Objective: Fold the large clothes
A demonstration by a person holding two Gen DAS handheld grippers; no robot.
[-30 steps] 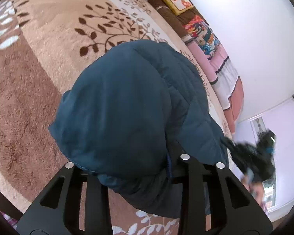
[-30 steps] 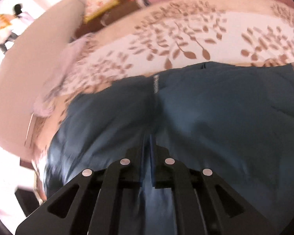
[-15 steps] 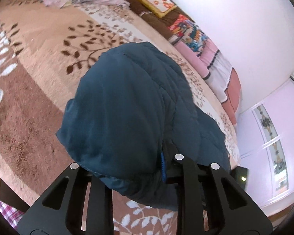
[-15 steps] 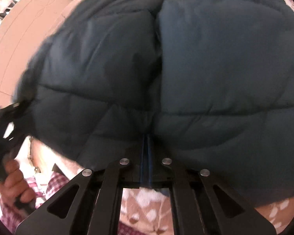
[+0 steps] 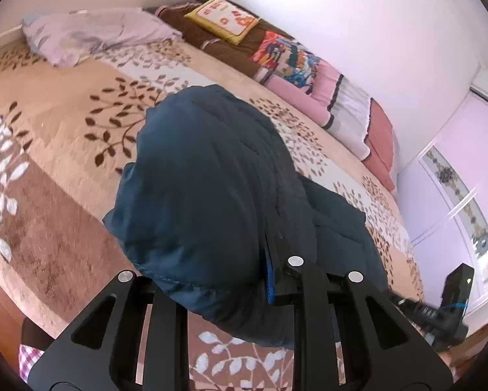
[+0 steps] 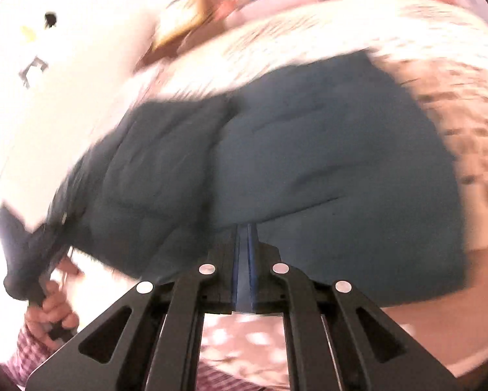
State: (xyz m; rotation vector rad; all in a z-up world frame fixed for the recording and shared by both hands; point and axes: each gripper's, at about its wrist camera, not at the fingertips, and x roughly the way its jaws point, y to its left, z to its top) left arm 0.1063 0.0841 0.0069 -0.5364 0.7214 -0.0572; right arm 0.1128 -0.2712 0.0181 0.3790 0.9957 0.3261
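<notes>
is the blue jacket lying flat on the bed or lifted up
Lifted: the blue jacket hangs bunched from the shut left gripper and right gripper, above the bed.

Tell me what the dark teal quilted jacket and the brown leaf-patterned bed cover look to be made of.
Dark teal quilted jacket: probably smooth synthetic shell over padding; stitched channels puff up and the surface has a faint sheen.
Brown leaf-patterned bed cover: seemingly plush fleece or short pile; matte, with a fuzzy, brushed nap.
</notes>
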